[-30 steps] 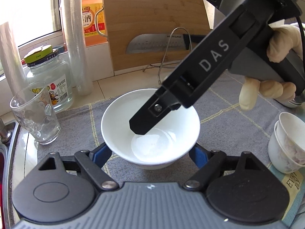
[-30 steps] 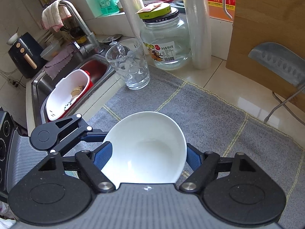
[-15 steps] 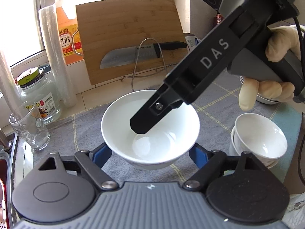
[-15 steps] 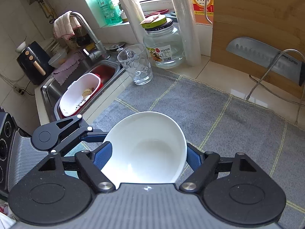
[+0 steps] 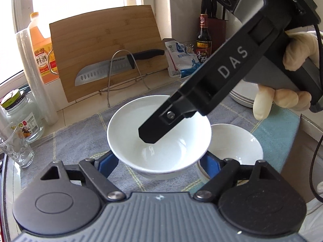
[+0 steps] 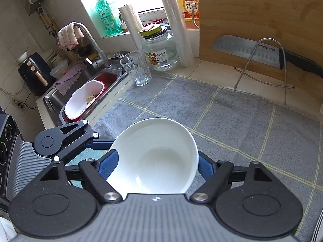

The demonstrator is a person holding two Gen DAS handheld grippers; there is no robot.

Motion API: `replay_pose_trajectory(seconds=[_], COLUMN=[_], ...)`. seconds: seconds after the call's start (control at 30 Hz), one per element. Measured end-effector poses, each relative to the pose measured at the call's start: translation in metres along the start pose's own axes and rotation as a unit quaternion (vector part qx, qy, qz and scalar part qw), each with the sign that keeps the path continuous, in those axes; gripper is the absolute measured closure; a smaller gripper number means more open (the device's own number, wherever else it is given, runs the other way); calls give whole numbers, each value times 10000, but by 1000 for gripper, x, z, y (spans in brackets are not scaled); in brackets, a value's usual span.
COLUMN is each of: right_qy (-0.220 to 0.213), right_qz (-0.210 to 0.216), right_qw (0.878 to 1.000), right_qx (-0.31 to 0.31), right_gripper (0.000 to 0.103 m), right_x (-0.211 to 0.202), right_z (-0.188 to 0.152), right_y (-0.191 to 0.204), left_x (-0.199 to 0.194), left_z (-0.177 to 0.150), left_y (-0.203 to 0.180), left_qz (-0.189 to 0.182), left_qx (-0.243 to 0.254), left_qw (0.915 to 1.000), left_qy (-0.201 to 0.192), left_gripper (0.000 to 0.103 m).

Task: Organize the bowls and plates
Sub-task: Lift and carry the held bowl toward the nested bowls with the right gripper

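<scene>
**Both grippers on one white bowl above the grey mat**

While the left gripper (image 5: 159,159) cradles the white bowl (image 5: 159,141) from outside, its blue pads (image 5: 107,162) pressed against opposite walls, the right gripper (image 6: 157,165) grips the same bowl at the rim: in the left wrist view one black finger (image 5: 161,127) reaches down inside the bowl. Both sets of jaws are thus set on the bowl, the left spread wide around it, the right with the bowl's wall passing between its pads. The bowl sits tilted, above the grey checked mat (image 6: 232,121) on the surface. Just right of it and partly beneath stands a second white bowl (image 5: 238,143). Behind, a wooden cutting board (image 5: 107,46) leans with a knife (image 5: 113,68) on a wire stand. A glass (image 6: 137,70) and a jar (image 6: 159,50) stand near the sink (image 6: 90,84).
</scene>
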State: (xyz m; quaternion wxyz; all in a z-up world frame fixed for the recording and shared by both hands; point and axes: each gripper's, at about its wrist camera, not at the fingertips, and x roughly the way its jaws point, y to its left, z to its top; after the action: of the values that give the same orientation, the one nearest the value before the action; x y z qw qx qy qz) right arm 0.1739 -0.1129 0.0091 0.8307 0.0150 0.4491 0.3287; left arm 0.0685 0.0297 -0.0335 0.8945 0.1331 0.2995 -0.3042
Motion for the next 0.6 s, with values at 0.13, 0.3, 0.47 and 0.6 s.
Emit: replay_pose_trajectory(seconds=[0.13,0.3,0.47,0.6], right_qy=[-87,-178,-258,-226], right_qz=[-111,-285,-476,-555], right_qw=[9998,9991,9973,9959], right_qx=[104,261,487,681], right_gripper=[16,16,16,16], right_x=[-16,-34,-50,-55], right_z=[-13,-30,-47,-60], right_y=[-5,-10,-18,-25], left_x=[-1,0,6,12], left_z=[4,9,14,15], left_y=[-15,-33,-48,-56], left_qz=[-162,-408,-680,-865], left_qx=[126,270,449,531], left_qw=[9998,9988,9967,9948], left_qy=[-44,-60,-34,47], left_gripper=[16,16,16,16])
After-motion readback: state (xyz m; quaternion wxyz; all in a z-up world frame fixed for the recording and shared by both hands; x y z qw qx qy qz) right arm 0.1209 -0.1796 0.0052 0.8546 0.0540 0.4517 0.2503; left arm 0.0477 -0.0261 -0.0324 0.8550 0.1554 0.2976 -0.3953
